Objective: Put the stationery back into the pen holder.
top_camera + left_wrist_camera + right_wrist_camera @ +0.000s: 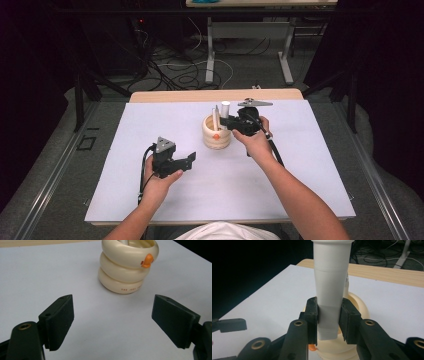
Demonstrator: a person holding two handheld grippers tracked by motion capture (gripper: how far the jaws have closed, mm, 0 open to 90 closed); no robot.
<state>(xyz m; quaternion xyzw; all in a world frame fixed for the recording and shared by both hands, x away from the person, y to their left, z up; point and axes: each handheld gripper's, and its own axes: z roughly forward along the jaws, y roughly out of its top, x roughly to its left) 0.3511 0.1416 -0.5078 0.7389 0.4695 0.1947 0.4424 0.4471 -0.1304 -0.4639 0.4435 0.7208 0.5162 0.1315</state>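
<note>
Right gripper [328, 320] clamps a white tube [331, 285] upright, jaws tight on its lower end, directly over the cream ringed holder [216, 134] at frame centre in the high view. Another white stick [215, 117] already stands in the holder. Left gripper [181, 162] lower left, jaws wide apart, empty — holder just ahead on the white table [150, 125].

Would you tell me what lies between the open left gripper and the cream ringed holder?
Nothing: the left gripper view shows bare white table between the left gripper and the holder.
</note>
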